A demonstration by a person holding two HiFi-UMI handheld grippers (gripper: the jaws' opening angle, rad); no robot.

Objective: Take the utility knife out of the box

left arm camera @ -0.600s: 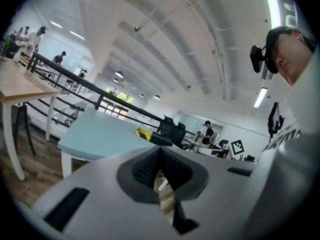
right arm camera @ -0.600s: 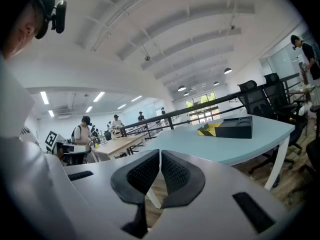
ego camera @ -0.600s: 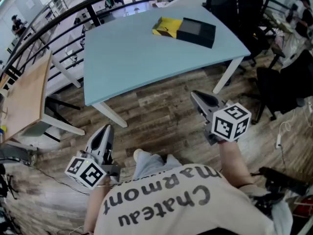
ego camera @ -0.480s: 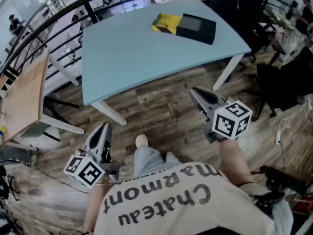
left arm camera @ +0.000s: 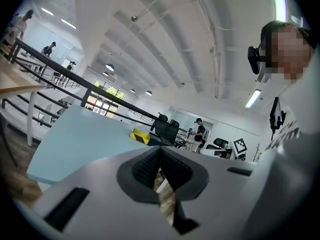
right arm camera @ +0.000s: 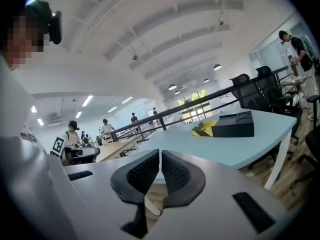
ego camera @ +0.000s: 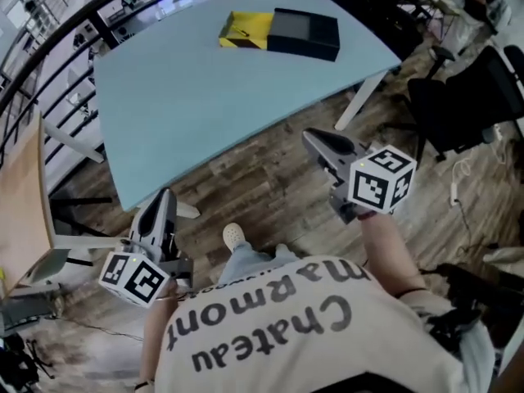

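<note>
A black box with a yellow-and-black end (ego camera: pixel 280 31) lies on the far side of the light blue table (ego camera: pixel 188 97). No utility knife shows in any view. My left gripper (ego camera: pixel 163 196) hangs over the wooden floor just off the table's near left corner, jaws shut and empty. My right gripper (ego camera: pixel 312 137) is held near the table's near right edge, also shut with nothing in it. The left gripper view has the box (left arm camera: pixel 145 136) far ahead past its closed pads (left arm camera: pixel 150 166). The right gripper view shows the box (right arm camera: pixel 227 126) ahead to the right, well beyond its pads (right arm camera: pixel 176 171).
A black railing (ego camera: pixel 49 51) runs behind the table. Black office chairs (ego camera: pixel 458 97) stand at the right, a wooden table (ego camera: pixel 20 211) at the left. A white table leg (ego camera: pixel 356 105) stands close to the right gripper. People are at desks in the background.
The person has stepped toward the table, which now lies closer to both grippers and further left in the head view. Both grippers stay shut and empty.
</note>
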